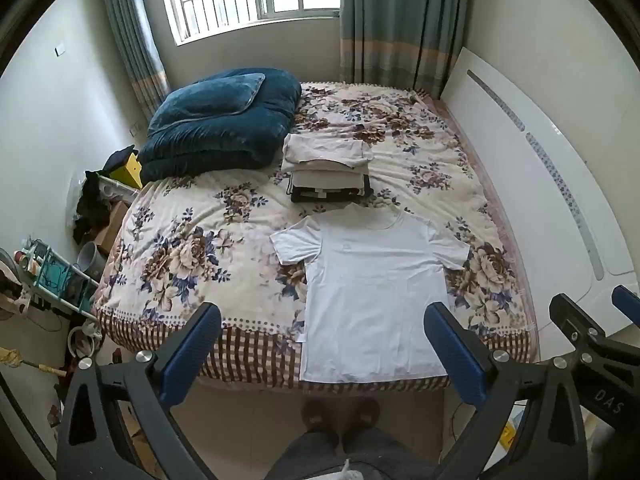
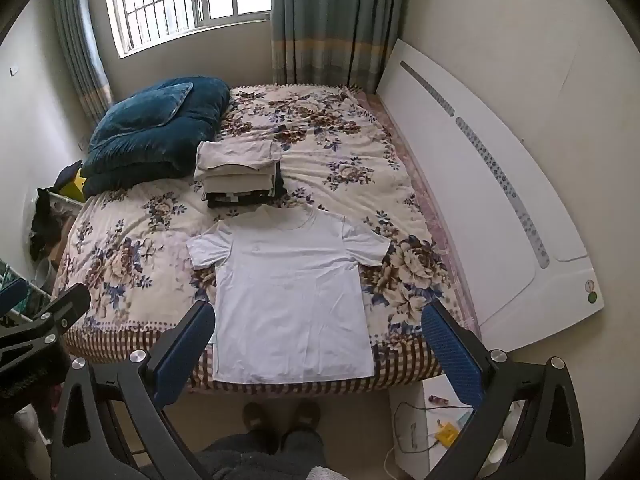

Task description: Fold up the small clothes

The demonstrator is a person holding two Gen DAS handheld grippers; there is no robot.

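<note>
A white T-shirt (image 1: 372, 292) lies spread flat, sleeves out, on the near part of the floral bed (image 1: 192, 248), its hem at the front edge; it also shows in the right wrist view (image 2: 290, 296). Behind its collar stands a stack of folded clothes (image 1: 328, 168), also in the right wrist view (image 2: 240, 172). My left gripper (image 1: 324, 320) is open and empty, held well above the shirt's hem. My right gripper (image 2: 320, 320) is open and empty, also above the hem.
A folded dark blue quilt (image 1: 220, 120) lies at the bed's far left. A white headboard (image 2: 500, 200) runs along the right side. Clutter and a rack (image 1: 52, 276) stand left of the bed. A small white table (image 2: 424, 420) with cables is at the right foot. The person's slippers (image 2: 280, 416) are on the floor.
</note>
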